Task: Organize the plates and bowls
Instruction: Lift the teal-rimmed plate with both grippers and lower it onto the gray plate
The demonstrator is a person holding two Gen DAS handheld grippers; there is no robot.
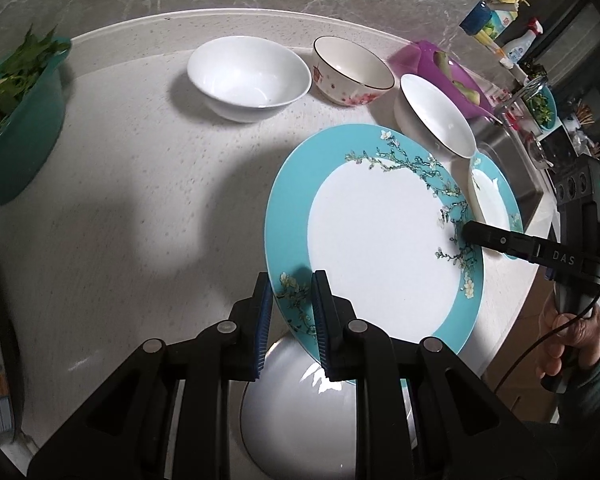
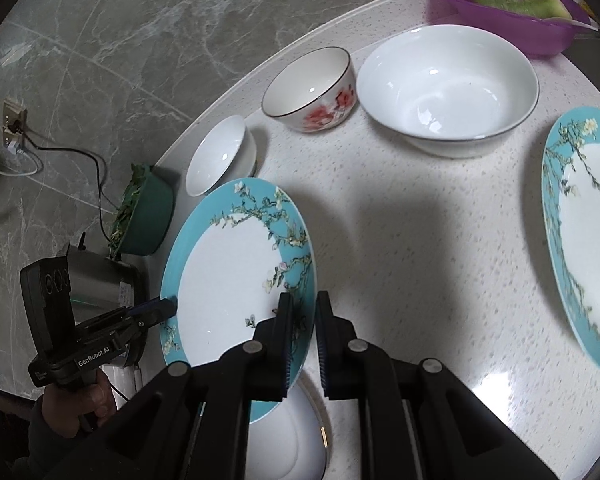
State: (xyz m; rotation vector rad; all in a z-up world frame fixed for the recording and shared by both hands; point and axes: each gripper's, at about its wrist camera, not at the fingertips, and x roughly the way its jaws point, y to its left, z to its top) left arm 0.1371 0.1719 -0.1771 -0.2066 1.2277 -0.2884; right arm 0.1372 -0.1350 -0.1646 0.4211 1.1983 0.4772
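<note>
1. Your left gripper (image 1: 290,312) is clamped on the near rim of the large teal-rimmed plate (image 1: 376,240), one blue pad under the rim and one on top
2. Your right gripper (image 2: 302,336) pinches the opposite edge of that same plate (image 2: 228,280); its tip (image 1: 470,234) shows against the flowered rim in the left wrist view
3. The plate is tilted and off the round table (image 1: 140,200), held between both grippers above a white bowl (image 1: 300,408) that sits at the table's near edge
4. A second teal plate (image 2: 580,232) lies flat on the table, well apart to the right
5. Three more bowls stand behind on the table: a big white one (image 2: 448,88), a flowered one with a dark rim (image 2: 312,88), and a small white one (image 2: 220,152) just beside the held plate
6. A purple basin (image 2: 512,12) with green pieces and a green basin of leaves (image 1: 16,120) sit at the table's edges
</note>
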